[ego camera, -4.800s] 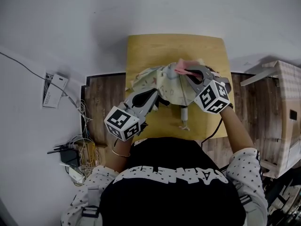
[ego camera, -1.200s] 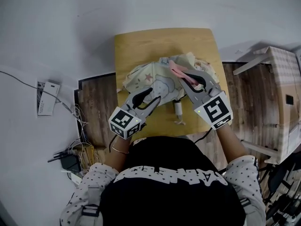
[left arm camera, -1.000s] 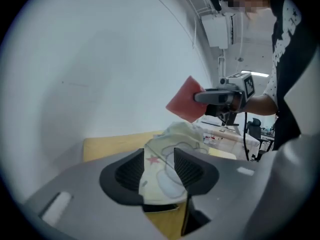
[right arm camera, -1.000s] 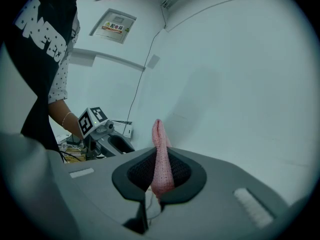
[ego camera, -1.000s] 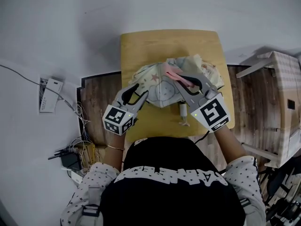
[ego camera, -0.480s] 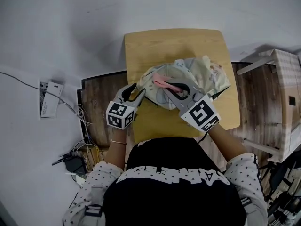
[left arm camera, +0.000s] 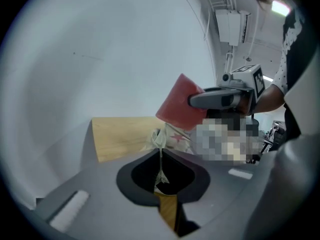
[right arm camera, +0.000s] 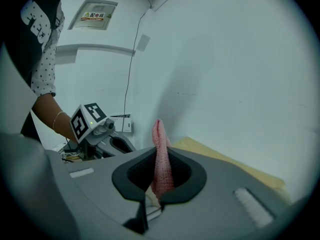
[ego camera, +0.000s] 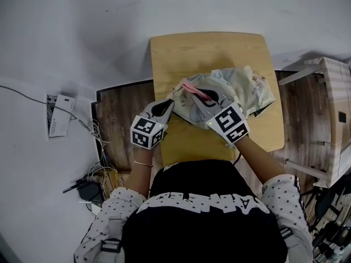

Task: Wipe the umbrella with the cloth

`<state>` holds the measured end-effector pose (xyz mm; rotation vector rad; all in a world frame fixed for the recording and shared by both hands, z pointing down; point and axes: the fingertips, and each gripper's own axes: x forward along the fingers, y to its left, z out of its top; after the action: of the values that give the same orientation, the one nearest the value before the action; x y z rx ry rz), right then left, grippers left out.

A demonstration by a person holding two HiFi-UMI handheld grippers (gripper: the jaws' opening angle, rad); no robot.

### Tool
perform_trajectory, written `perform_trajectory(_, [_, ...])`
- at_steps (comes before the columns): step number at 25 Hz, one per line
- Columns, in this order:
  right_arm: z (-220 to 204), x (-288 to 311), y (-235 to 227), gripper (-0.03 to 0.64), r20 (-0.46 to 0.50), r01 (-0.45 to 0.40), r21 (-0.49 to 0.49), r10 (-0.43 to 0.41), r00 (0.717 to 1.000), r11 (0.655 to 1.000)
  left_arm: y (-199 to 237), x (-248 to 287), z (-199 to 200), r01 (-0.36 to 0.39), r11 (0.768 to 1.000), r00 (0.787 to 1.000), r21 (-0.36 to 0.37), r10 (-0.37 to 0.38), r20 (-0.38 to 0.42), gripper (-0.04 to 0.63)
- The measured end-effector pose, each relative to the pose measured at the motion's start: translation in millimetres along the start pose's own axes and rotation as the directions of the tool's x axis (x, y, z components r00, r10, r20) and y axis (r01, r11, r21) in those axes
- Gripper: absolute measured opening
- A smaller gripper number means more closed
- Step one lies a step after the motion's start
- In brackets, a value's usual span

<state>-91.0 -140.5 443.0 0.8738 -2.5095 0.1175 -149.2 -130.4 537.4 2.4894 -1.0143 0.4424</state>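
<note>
While the umbrella lies crumpled on the table, the left gripper has just been closing its jaws, and they pinch a thin fold of the pale fabric at the umbrella's left edge. The right gripper is clamped on the pink cloth, which sticks out past its jaws over the umbrella, just beside the left gripper's tips. Both grippers point away from the person, slightly downward.

a wall sign reads 配电箱 (small, high up); the white lettering across the shirt is unreadable.
</note>
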Motion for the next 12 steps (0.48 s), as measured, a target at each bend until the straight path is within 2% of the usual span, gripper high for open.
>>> perform_trajectory(4, [-10, 18, 0, 0.032, -0.037, -0.011, -0.016, 0.011, 0.999, 1.0, -6, -3, 2, 0.038, 0.999, 0.999, -0.029, -0.037, 0.007, 0.005])
perform_trajectory(12, [-36, 34, 16, 0.032, -0.107, -0.086, -0.038, 0.081, 0.991, 0.996, -9, -8, 7, 0.049, 0.998, 0.999, -0.042, -0.049, 0.008, 0.005])
